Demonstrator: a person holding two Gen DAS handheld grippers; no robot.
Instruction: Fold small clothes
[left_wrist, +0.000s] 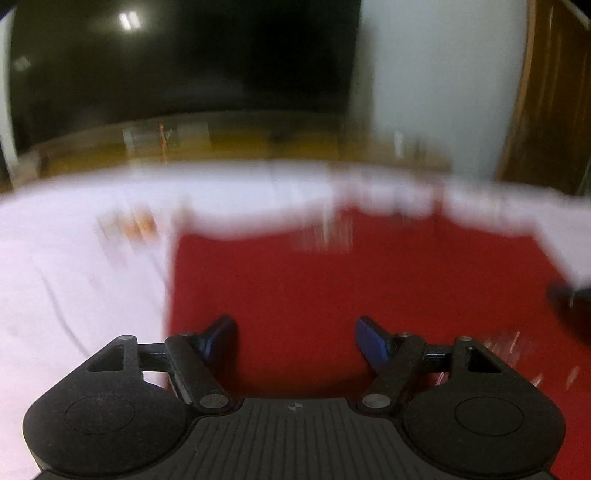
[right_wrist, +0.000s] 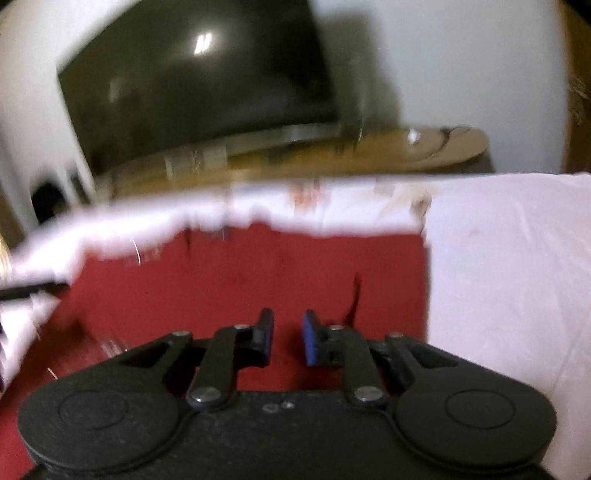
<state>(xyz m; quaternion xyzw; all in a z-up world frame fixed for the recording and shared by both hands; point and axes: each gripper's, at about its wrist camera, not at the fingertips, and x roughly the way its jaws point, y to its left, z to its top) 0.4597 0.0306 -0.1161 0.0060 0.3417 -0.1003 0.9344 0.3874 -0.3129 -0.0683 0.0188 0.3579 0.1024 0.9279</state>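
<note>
A red garment (left_wrist: 332, 280) lies flat on a white sheet (left_wrist: 74, 258); both views are blurred by motion. My left gripper (left_wrist: 295, 334) is open, its blue-padded fingers wide apart over the red cloth near its left edge, holding nothing. In the right wrist view the red garment (right_wrist: 258, 280) fills the middle, with its right edge against the white sheet (right_wrist: 498, 277). My right gripper (right_wrist: 288, 332) hovers over the cloth with a narrow gap between its fingers and nothing between them. A loose red thread (right_wrist: 352, 299) sticks up just beyond the right finger.
A dark TV screen (left_wrist: 184, 55) stands behind the bed on a wooden shelf (left_wrist: 221, 144). A white wall (left_wrist: 443, 74) and a brown wooden door (left_wrist: 554, 92) are at the right. The other gripper's dark tip (left_wrist: 569, 306) shows at the right edge.
</note>
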